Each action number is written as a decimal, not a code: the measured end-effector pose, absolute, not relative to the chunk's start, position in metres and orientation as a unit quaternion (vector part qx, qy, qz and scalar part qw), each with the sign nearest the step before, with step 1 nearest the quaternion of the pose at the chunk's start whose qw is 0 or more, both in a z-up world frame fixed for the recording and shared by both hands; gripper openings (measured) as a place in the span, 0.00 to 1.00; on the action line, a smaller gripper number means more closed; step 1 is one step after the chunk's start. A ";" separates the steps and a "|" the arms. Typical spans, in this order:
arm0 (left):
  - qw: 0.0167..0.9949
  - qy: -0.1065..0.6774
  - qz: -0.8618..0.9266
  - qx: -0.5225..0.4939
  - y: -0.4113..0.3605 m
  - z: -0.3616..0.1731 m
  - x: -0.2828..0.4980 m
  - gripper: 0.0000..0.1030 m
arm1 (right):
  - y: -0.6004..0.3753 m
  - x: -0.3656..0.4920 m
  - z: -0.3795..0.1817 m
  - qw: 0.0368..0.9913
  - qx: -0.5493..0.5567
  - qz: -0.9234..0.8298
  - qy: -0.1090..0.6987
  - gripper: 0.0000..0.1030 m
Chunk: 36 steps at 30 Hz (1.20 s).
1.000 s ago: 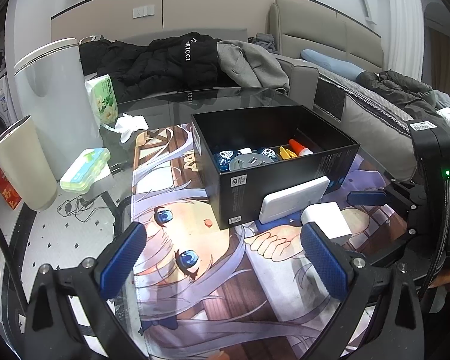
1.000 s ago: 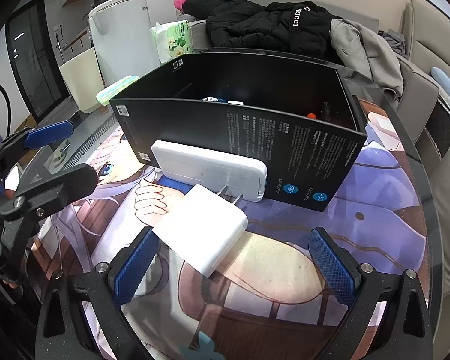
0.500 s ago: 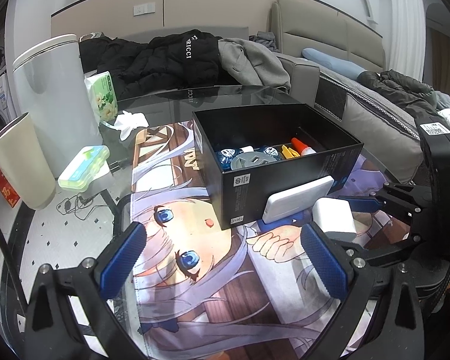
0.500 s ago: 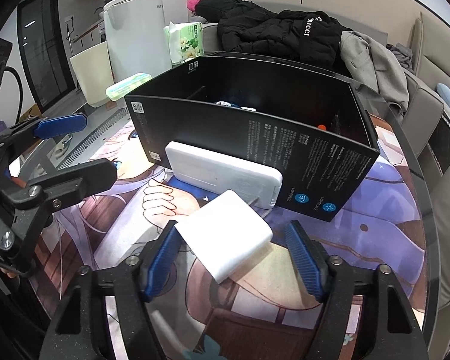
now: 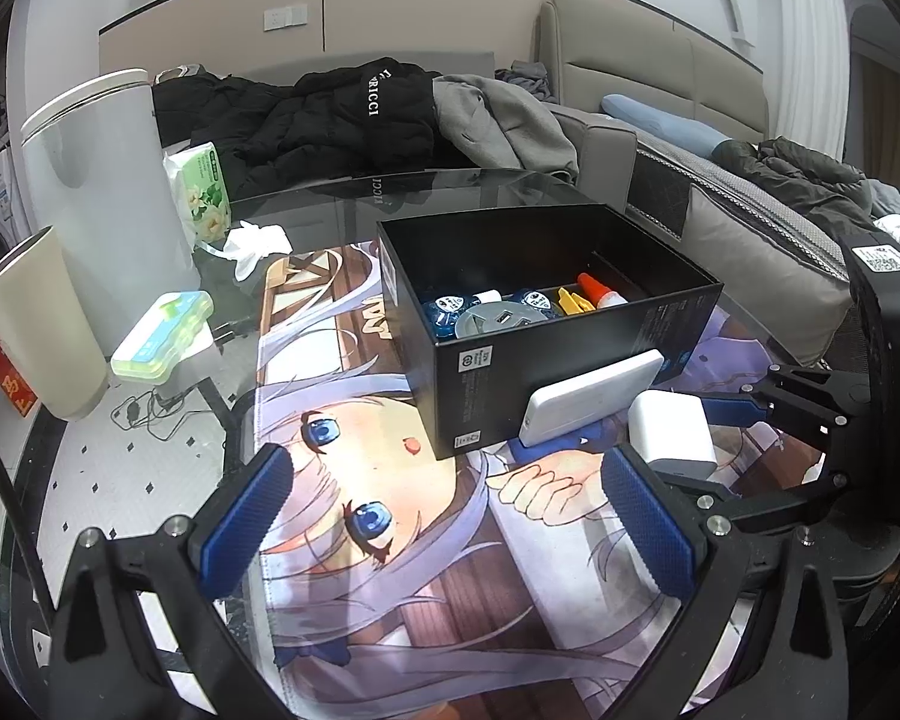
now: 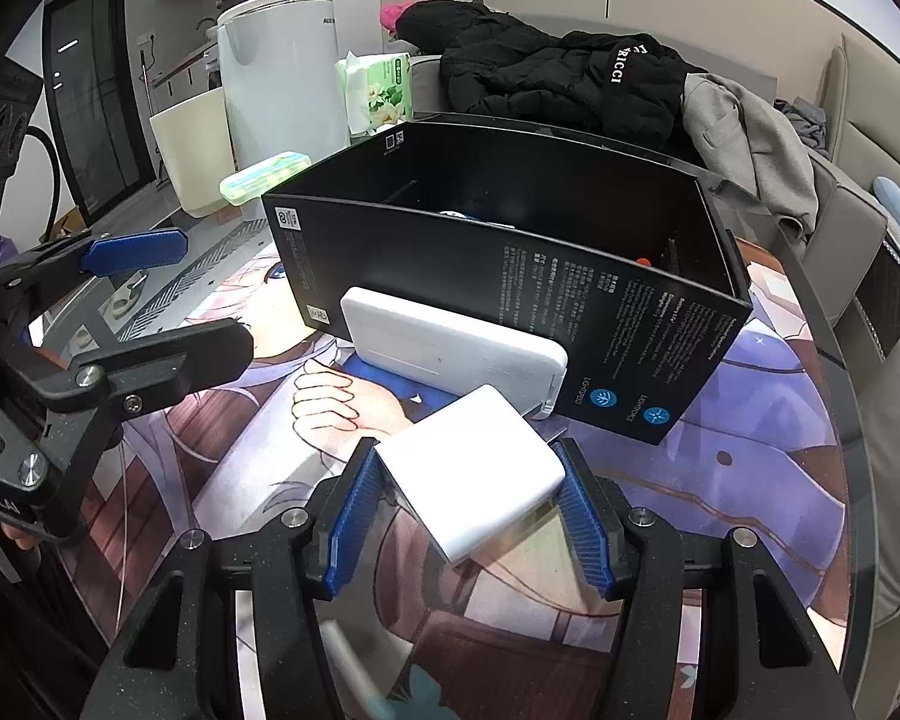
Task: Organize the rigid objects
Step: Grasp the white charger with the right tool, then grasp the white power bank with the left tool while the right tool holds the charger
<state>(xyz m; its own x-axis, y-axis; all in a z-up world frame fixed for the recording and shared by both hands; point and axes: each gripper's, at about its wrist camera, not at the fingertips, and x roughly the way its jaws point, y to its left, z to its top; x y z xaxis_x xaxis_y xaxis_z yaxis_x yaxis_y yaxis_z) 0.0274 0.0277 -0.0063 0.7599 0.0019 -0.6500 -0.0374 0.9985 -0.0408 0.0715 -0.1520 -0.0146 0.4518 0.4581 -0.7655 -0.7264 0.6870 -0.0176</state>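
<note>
Although the white charger block (image 6: 471, 471) lies on the printed mat (image 6: 750, 480) just near of the black box (image 6: 510, 276), it is already clamped between the blue pads (image 6: 354, 510) of the right gripper (image 6: 468, 516), whose jaws have just been closing onto it. It sits skewed across the jaws, corner forward, its far edge just beside the white power bank (image 6: 450, 354) that leans against the box's near wall. The open box therefore lies directly far of the grip, above the block's present level; in my judgement the coming move depends on clearing that wall and the power bank. The right hand is plainly the nearer. The left gripper (image 5: 444, 522) hangs to the left with jaws apart and nothing between them. The block's prongs are not visible. The box's contents (image 5: 498, 312) show only partly in the left view; free floor space cannot be confirmed.
</note>
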 end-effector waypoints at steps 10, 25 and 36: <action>0.936 0.352 0.007 -0.024 0.019 -0.010 0.030 1.00 | -0.163 0.070 -0.005 0.841 -0.163 0.356 0.372 0.56; 0.929 0.369 0.005 -0.023 -0.002 -0.015 0.048 1.00 | -0.212 0.081 0.024 0.870 -0.117 0.323 0.354 0.57; 0.922 0.383 0.013 -0.052 -0.028 -0.015 0.066 1.00 | -0.239 0.103 0.031 0.884 -0.098 0.291 0.351 0.57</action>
